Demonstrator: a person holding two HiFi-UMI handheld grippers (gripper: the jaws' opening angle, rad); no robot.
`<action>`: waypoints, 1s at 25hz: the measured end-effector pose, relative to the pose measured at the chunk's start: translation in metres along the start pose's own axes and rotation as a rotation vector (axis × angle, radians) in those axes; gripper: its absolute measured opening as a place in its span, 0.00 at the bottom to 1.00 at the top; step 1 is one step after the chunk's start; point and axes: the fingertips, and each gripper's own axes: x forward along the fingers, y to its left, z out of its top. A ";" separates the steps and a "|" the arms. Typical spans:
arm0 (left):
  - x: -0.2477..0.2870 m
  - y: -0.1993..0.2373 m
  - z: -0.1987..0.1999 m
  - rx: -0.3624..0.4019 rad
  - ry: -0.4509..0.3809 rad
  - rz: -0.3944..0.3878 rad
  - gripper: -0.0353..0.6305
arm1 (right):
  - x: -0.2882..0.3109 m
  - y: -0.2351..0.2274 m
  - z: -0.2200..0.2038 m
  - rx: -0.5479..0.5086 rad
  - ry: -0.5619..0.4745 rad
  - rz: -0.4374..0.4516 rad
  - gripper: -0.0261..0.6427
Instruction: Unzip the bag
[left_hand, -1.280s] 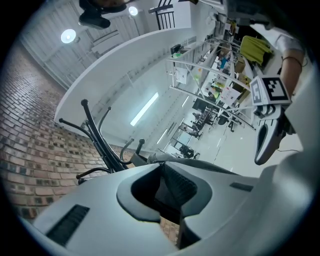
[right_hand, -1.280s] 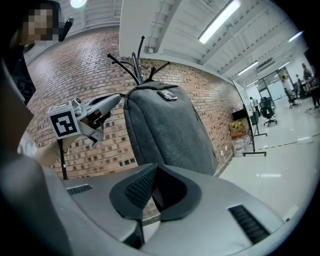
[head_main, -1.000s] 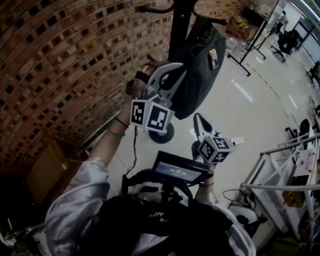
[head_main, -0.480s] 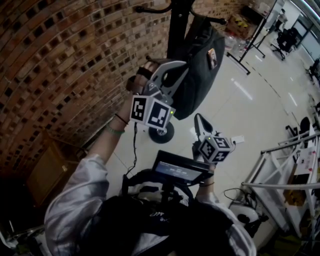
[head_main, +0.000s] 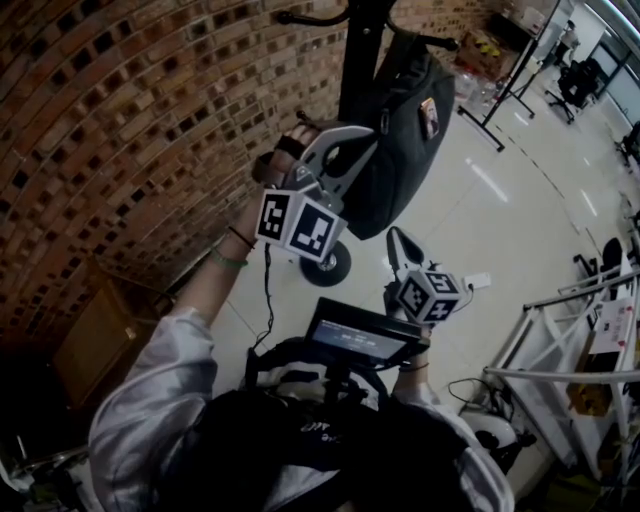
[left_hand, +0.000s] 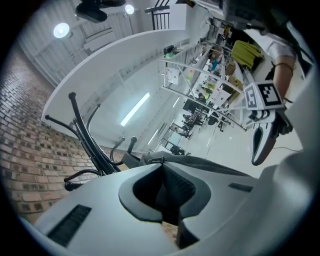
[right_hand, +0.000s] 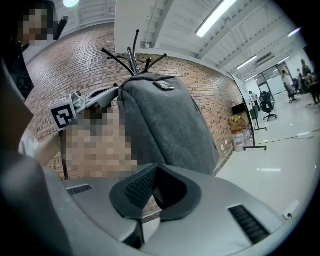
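Your L gripper (left_hand: 161, 162) has barely moved, jaws pinched on what looks like the zip pull (left_hand: 156, 159) atop the grey backpack (head_main: 400, 150), top centre, so no unzipping yet; R gripper (right_hand: 156, 169) jaws pressed together, empty.

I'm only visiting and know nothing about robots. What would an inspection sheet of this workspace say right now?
Surface: no table; glossy pale floor.
Job's things: dark bag hanging on a black stand; small zip pull at its top.
Clutter: wooden box by the wall; white racks on the right.
Grippers: left tongs closed, seemingly on the zip pull; right tongs closed, empty, held lower and apart from the bag.
Cables: black cable hanging below the left tongs.
Surroundings: brick wall; open hall beyond.
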 end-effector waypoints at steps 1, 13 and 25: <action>-0.001 0.000 0.000 -0.015 0.000 -0.004 0.08 | 0.000 0.001 -0.001 0.000 0.002 0.003 0.03; -0.009 -0.011 -0.009 -0.036 0.016 -0.011 0.08 | -0.002 0.005 -0.005 0.002 0.015 0.016 0.03; -0.017 -0.018 -0.015 -0.067 0.020 -0.020 0.08 | -0.002 0.007 -0.011 0.005 0.027 0.014 0.03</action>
